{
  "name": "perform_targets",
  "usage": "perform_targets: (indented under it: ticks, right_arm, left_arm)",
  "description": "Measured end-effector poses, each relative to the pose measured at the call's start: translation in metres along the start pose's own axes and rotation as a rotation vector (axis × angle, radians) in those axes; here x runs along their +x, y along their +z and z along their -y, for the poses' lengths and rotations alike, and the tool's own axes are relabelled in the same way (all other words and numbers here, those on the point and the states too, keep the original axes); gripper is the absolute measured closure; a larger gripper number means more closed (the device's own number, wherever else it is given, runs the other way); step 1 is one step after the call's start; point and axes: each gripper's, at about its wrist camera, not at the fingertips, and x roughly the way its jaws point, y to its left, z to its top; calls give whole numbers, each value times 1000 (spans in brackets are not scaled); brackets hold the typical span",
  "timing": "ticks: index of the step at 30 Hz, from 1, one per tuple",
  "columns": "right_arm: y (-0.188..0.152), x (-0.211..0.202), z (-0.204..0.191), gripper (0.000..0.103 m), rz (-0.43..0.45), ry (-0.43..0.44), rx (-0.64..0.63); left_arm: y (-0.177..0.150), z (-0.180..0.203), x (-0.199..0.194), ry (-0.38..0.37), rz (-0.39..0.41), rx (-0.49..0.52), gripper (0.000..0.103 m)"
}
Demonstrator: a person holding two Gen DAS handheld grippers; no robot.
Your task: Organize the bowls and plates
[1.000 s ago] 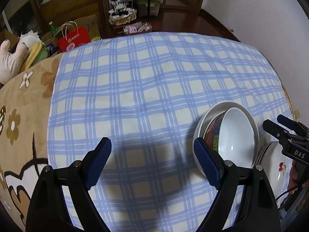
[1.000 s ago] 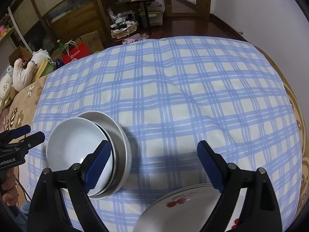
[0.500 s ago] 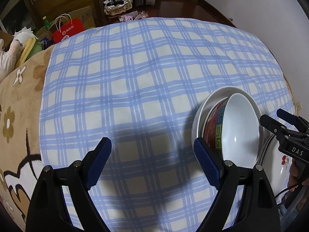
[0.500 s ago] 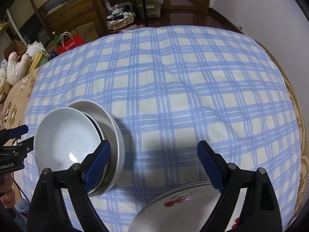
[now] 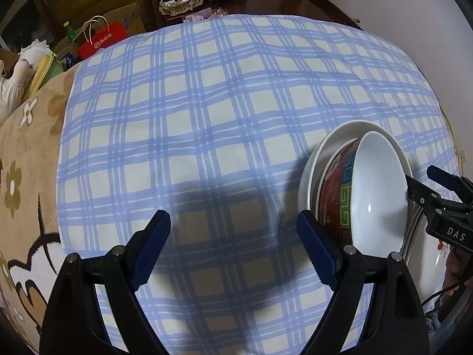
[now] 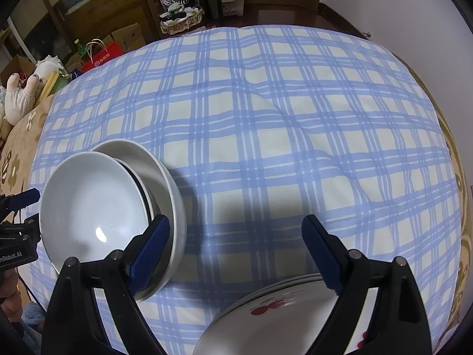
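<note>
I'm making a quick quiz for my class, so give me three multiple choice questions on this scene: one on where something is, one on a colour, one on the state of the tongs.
1. Where does the red-patterned bowl sit?
A. nested in a white dish
B. on the cherry plate
C. on the floor

2. What colour are the checks on the cloth?
A. green
B. blue
C. red

3. How do the left tongs and right tongs stand?
A. both shut on a bowl
B. one open, one shut
C. both open, holding nothing

Answers:
1 A: the white dish's rim curves round behind the bowl.
2 B: blue bands cross a cream ground.
3 C: each wrist view shows spread fingers with only cloth between them.
</note>
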Motion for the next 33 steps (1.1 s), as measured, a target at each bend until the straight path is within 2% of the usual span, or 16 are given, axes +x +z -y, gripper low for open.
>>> perform_targets:
  ticks: [7,19,23,25,27,33]
  right_arm:
    - [1,3,1,8,-29,-22,13]
    - [2,3,4,8,-42,-22,32]
    - [1,0,2,8,-37,-29,18]
    - [1,0,1,8,-38,-31,21]
    - [2,-1,1,8,-37,-28,23]
    - [3,-3,1,8,-42,-22,36]
  left_arm:
    - [4,-5,10,-36,-33,-39,17]
    - [5,-11,7,-63,-21,-73,17]
    - [6,-13,-7,-125,20,-62,17]
    - [4,-10,-8,-125,25,-47,17]
    - [6,-9,-6,-119,20,-52,17]
    - [7,-16,0,-171,0,-93,17]
